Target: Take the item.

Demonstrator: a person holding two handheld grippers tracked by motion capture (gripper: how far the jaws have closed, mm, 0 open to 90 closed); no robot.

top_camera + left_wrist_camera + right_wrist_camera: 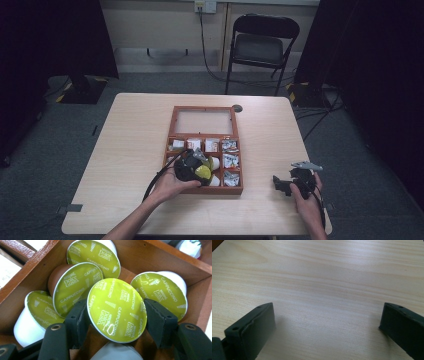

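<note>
So the left gripper (113, 315) is down in the front-left compartment of the wooden box (172, 131), jaws clamped on the sides of a green-lidded coffee capsule (116, 310). It's a tight spot: other capsules (76, 286) crowd in just beside it, and the compartment's brown walls hem them in on the sides. Meanwhile the right gripper (325, 327) sits over bare table (324, 277) near the front right edge, jaws spread wide with nothing between them, well apart from the box.
</note>
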